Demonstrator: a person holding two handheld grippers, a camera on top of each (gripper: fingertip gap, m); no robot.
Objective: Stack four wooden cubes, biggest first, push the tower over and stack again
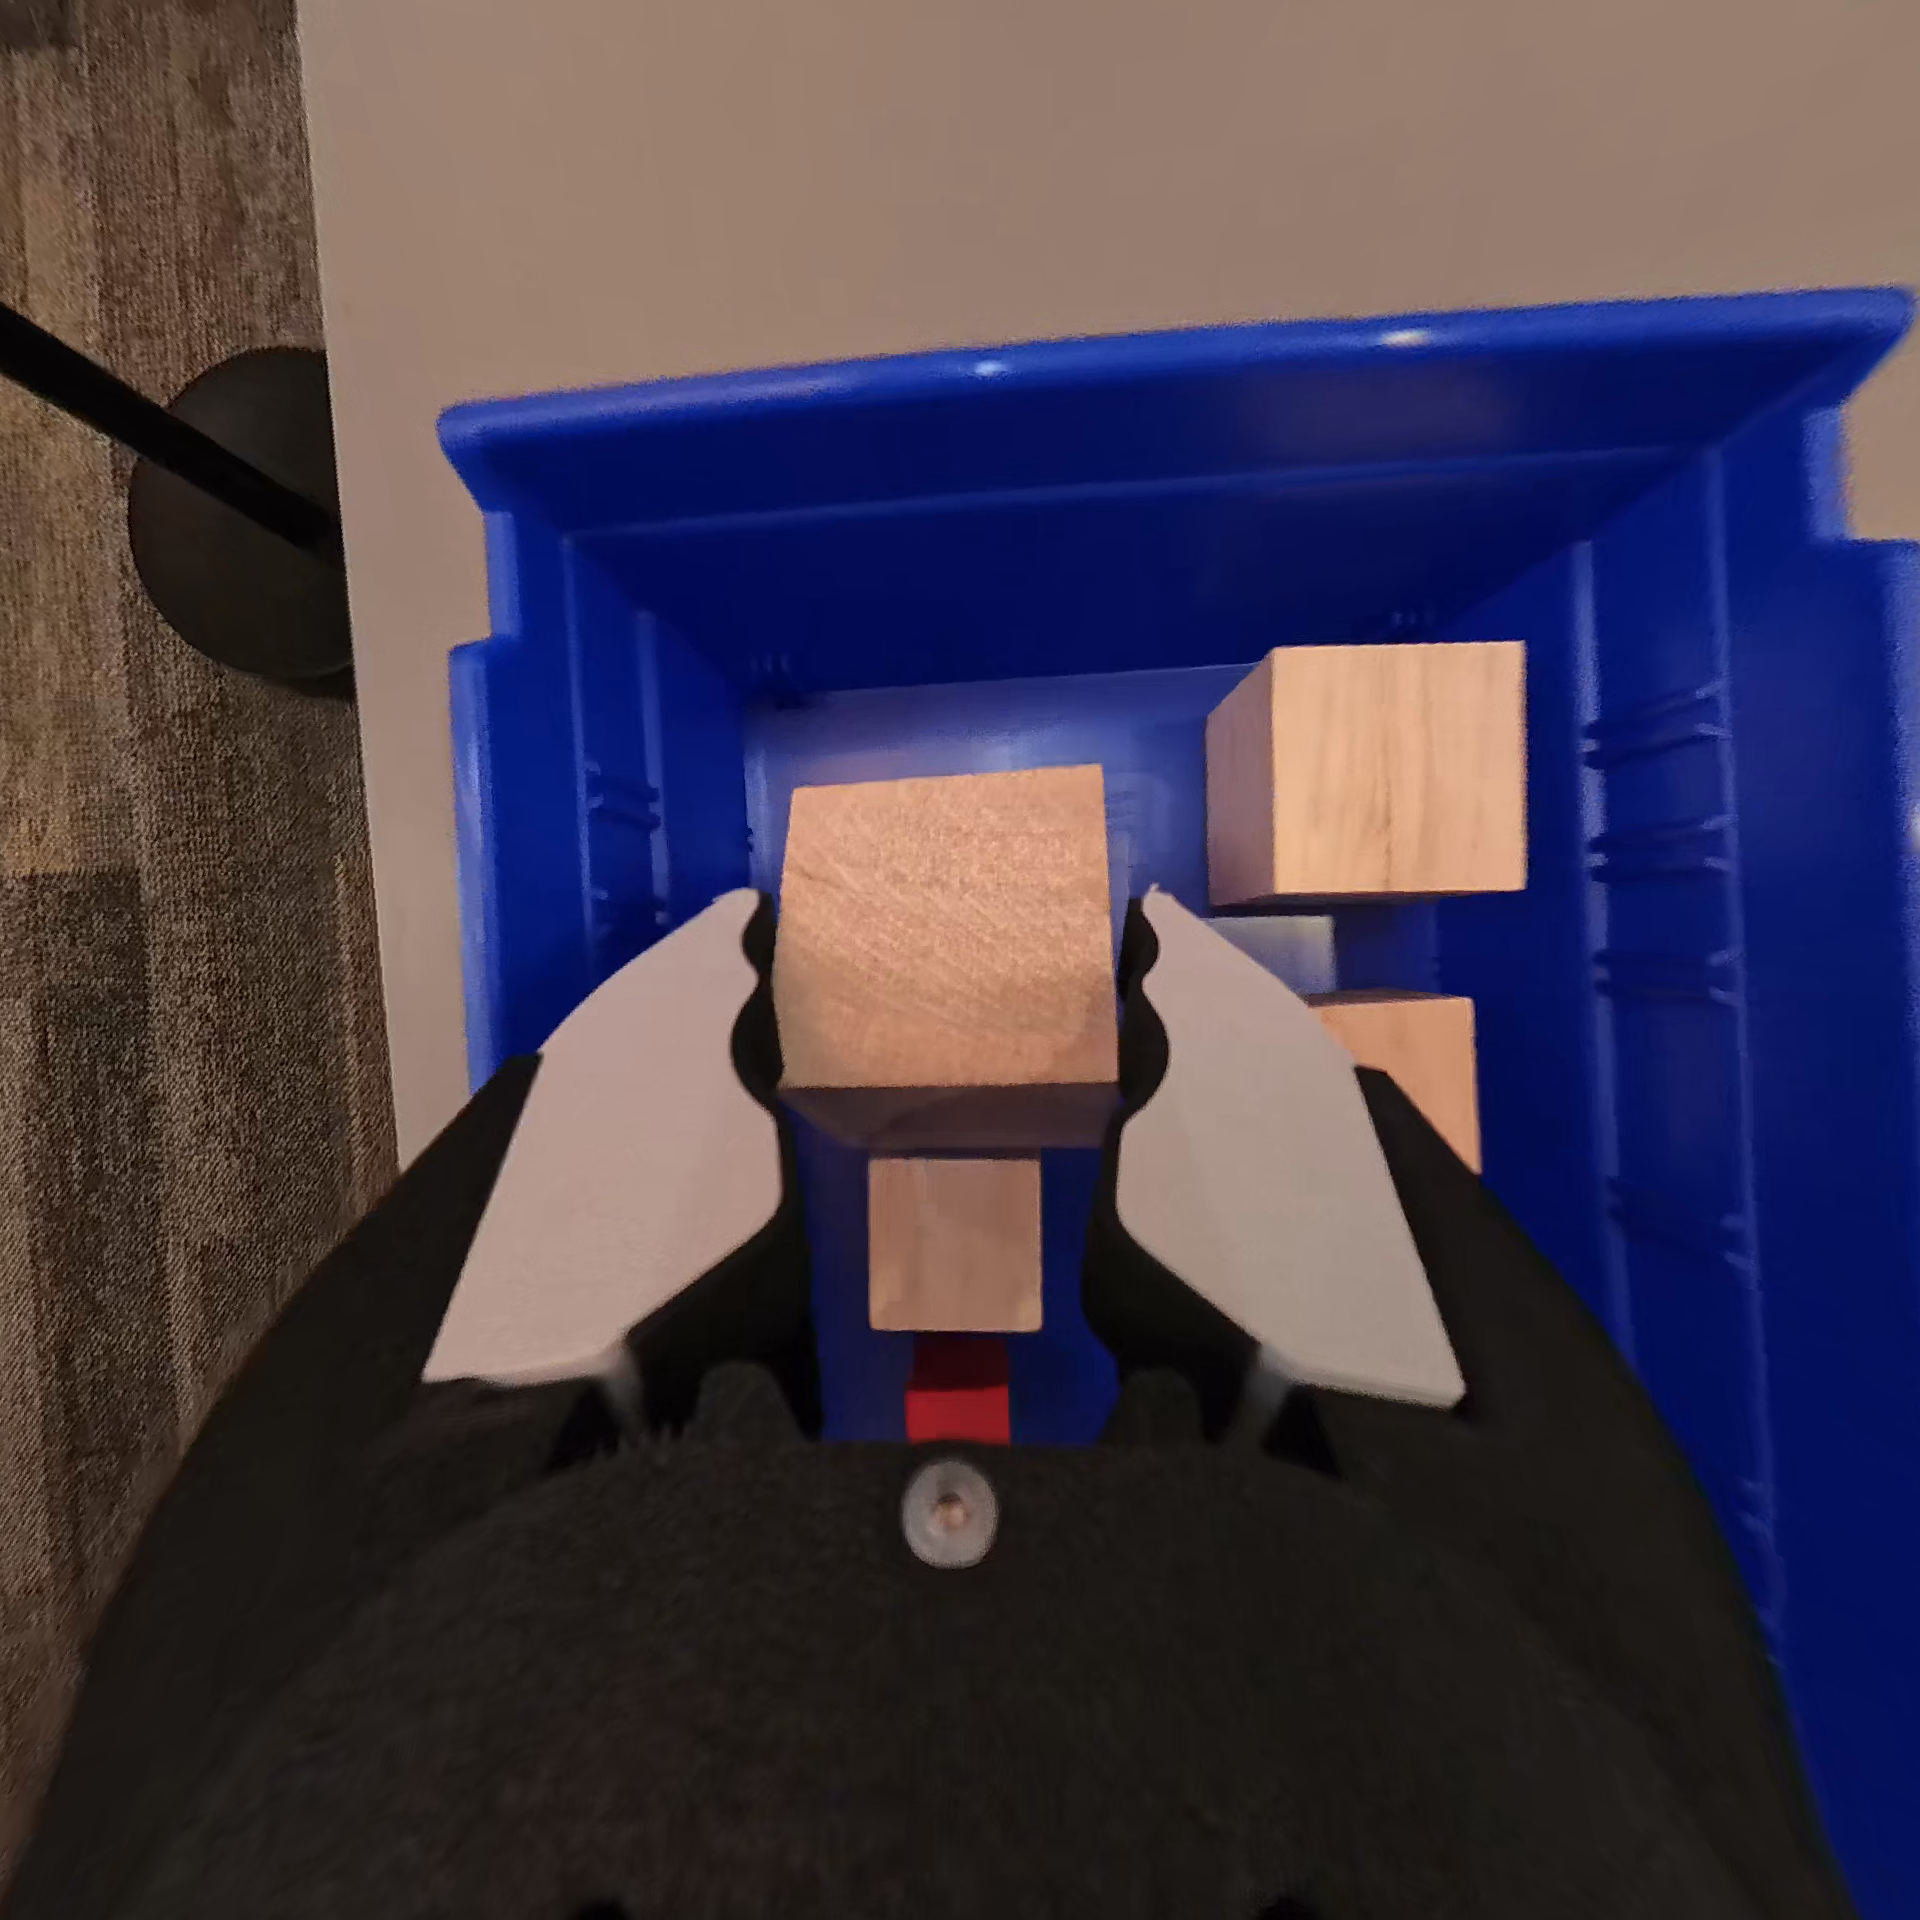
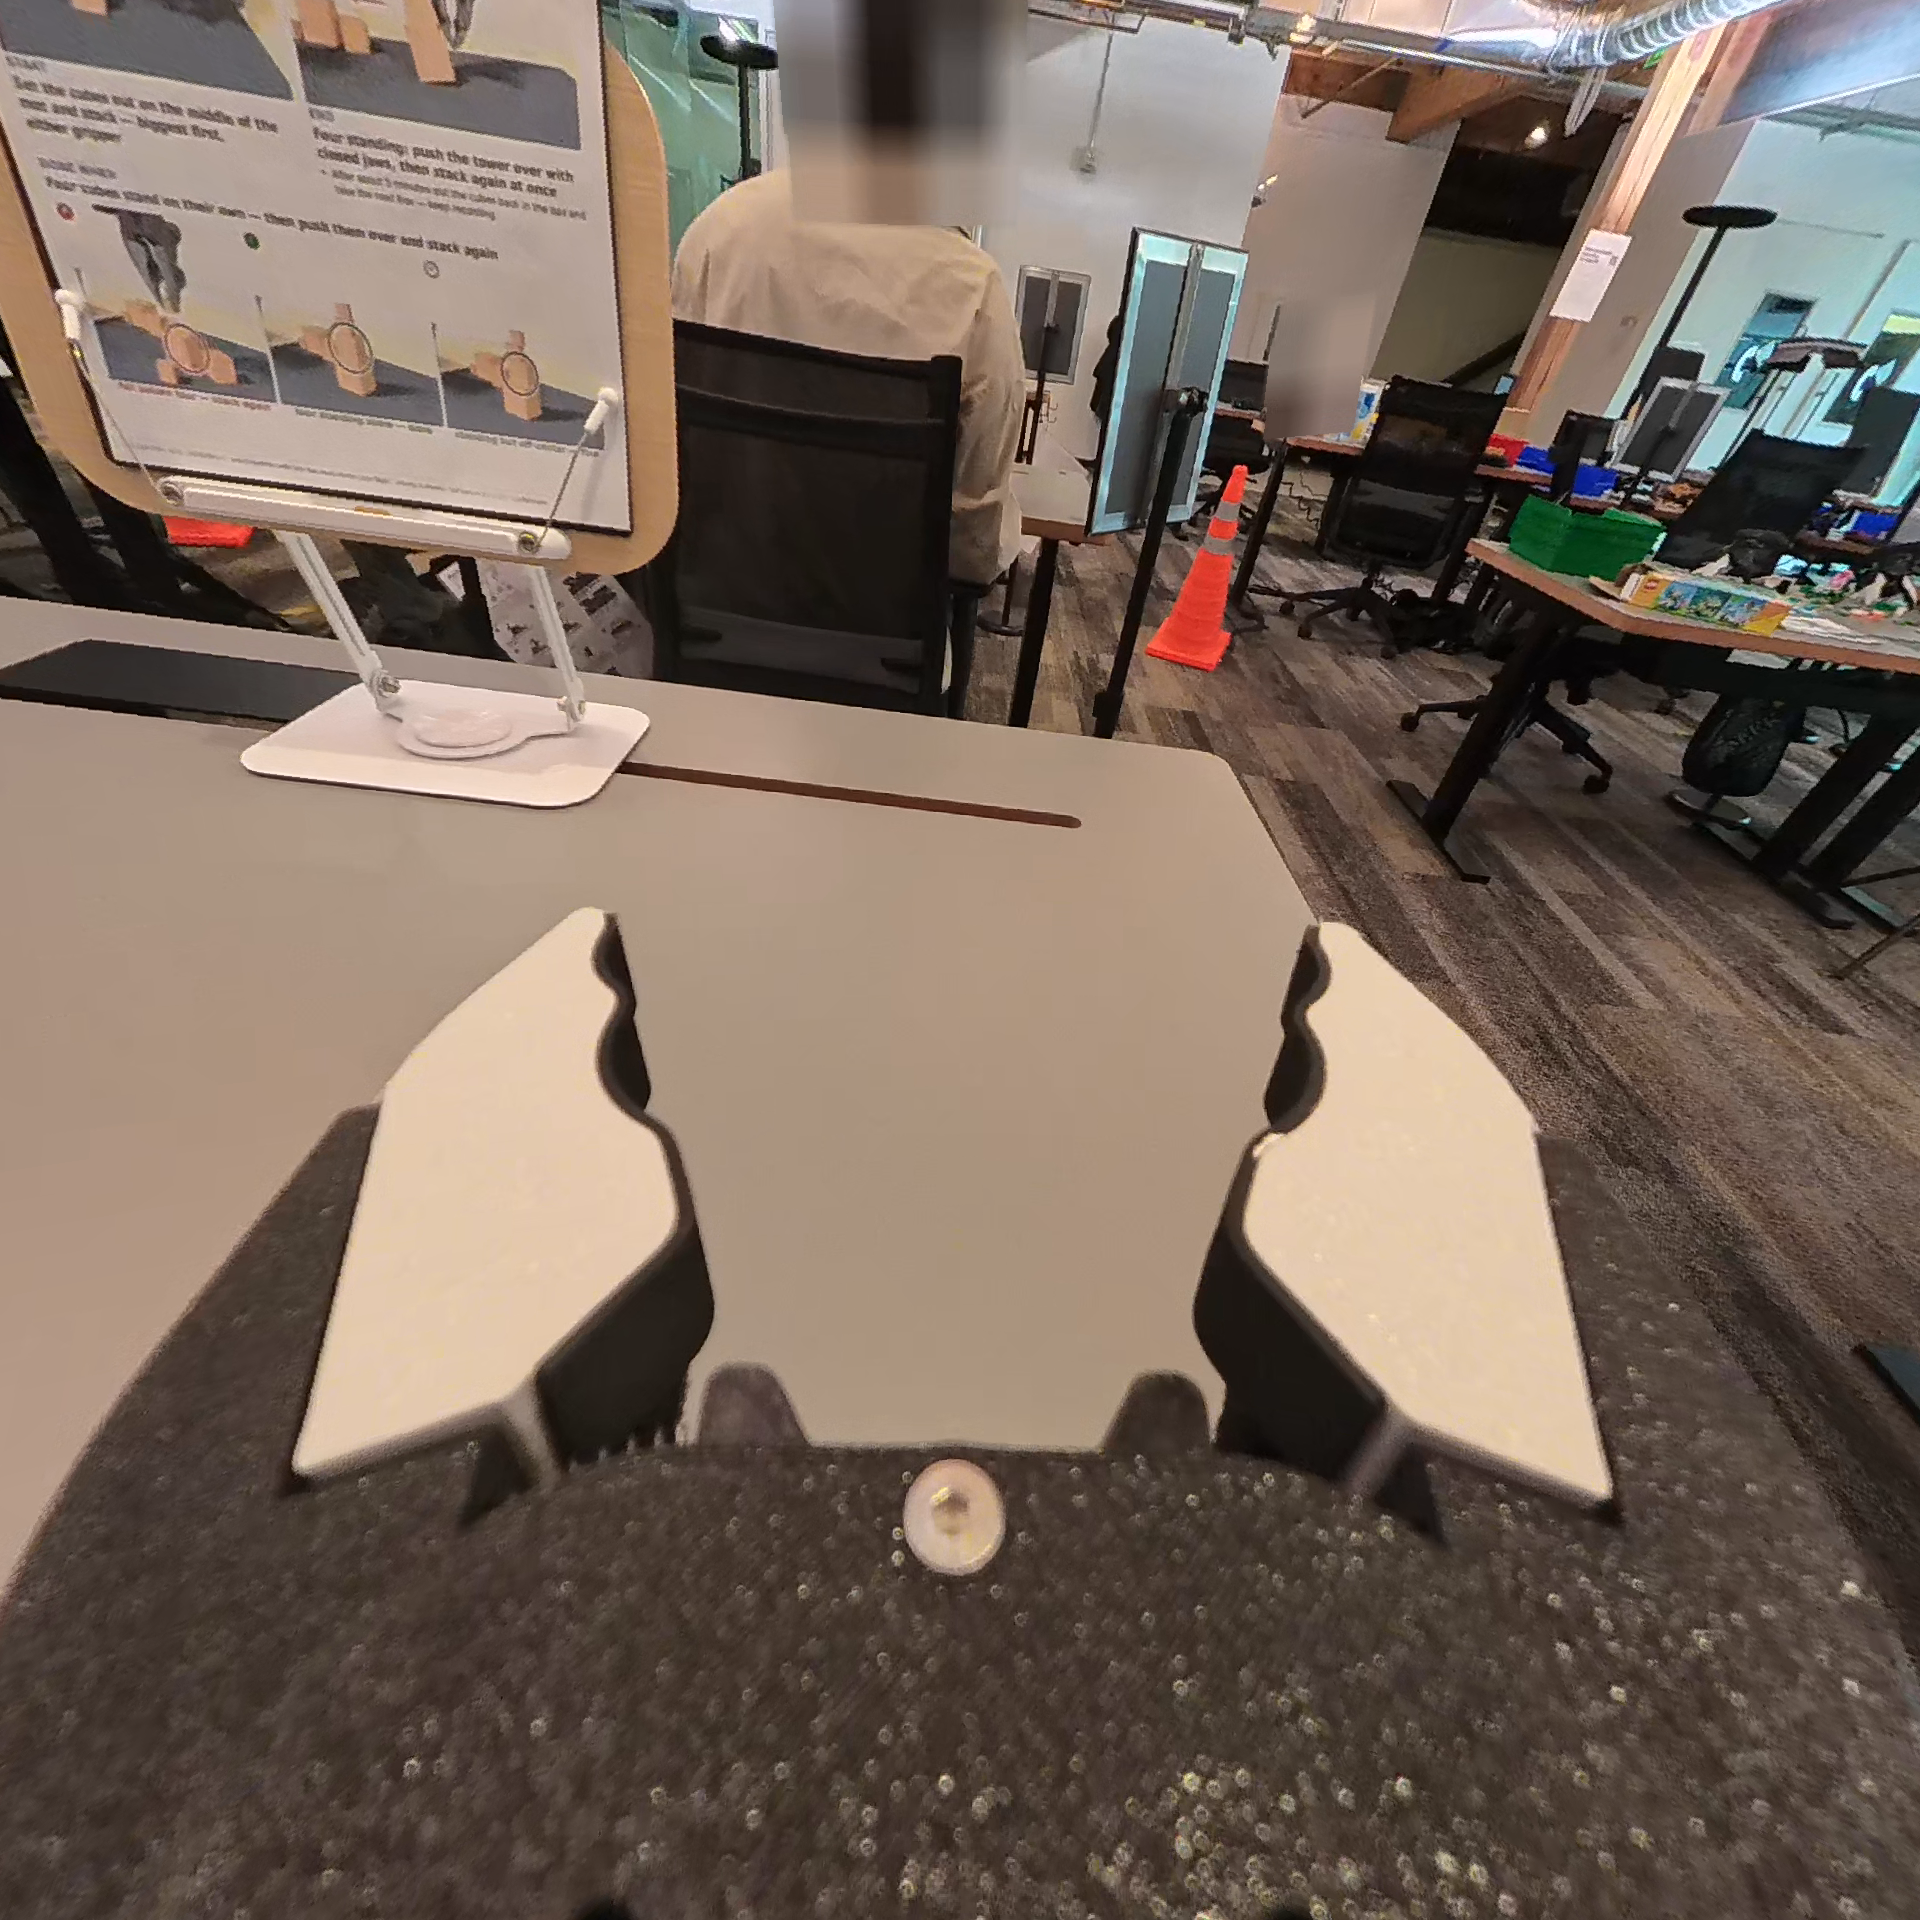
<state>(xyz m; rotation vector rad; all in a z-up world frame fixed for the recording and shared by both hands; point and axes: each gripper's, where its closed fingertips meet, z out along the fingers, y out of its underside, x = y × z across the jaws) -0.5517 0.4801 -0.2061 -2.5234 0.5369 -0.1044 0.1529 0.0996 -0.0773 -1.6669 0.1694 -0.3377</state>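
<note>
**Lifting a cube clear of the bin**

My left tongs (image 1: 948,935) are clenched on a cube (image 1: 943,935) above the blue bin (image 1: 1143,416); three more lie inside. I'd raise it straight, level, clear of the walls. Right tongs (image 2: 961,997) hang released over the bare worktop (image 2: 312,935).

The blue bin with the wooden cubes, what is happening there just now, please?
The left gripper is shut on a wooden cube, holding it above the inside of the blue bin. Three more cubes lie in the bin: a large cube at the far right, a smaller cube under the held one, and another cube partly hidden behind the right finger. The right gripper hangs open over the bare grey table, holding nothing. No tower stands yet.
</note>
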